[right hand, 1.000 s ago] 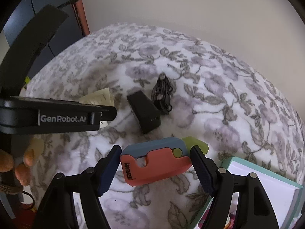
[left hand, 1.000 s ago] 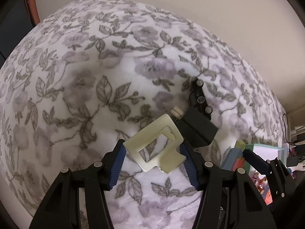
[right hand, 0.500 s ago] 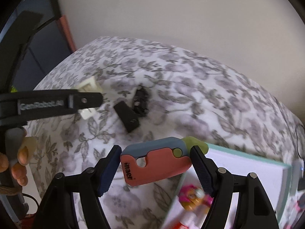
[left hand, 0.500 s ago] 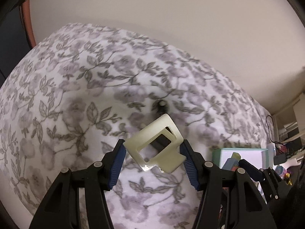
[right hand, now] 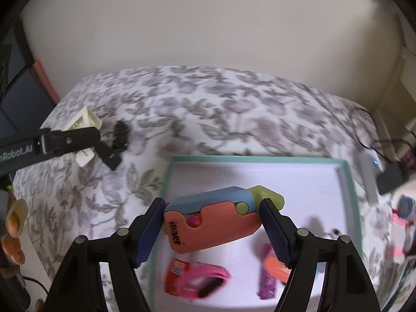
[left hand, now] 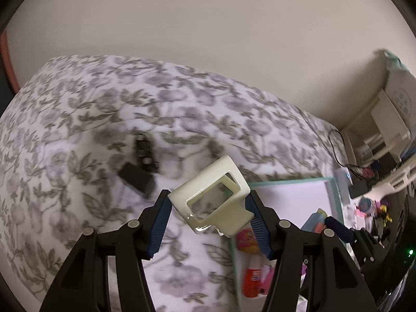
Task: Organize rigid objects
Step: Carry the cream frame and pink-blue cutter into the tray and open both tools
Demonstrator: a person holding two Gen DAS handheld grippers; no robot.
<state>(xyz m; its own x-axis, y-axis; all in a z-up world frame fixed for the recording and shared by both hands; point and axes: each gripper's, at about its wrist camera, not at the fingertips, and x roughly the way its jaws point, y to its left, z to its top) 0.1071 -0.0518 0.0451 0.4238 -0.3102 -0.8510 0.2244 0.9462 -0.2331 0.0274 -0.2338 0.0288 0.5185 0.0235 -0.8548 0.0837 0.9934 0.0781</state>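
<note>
My left gripper (left hand: 208, 213) is shut on a cream plastic frame piece (left hand: 212, 205), held above the floral bedspread (left hand: 78, 119) near the tray's left edge. My right gripper (right hand: 212, 221) is shut on an orange, blue and green folding cutter (right hand: 215, 223) and hangs over the white tray with a teal rim (right hand: 249, 159). On the bedspread lie a black toy car (left hand: 144, 150) and a black block (left hand: 136, 178). In the right wrist view the left gripper's finger (right hand: 70, 141) with the cream piece (right hand: 83, 122) shows at the left, next to the car (right hand: 121, 135).
The tray (left hand: 286, 180) holds a pink and orange tape dispenser (right hand: 195, 278), a purple and orange item (right hand: 273, 267) and other small toys. Cables, a black adapter (right hand: 392, 176) and cluttered shelves (left hand: 384, 130) stand at the right. A wall rises behind the bed. A person's fingers (right hand: 14, 223) show at the far left.
Both grippers have moved right and upward, away from the black car and block. The tray has come under the right gripper and beside the left one. Both grips are unchanged.
</note>
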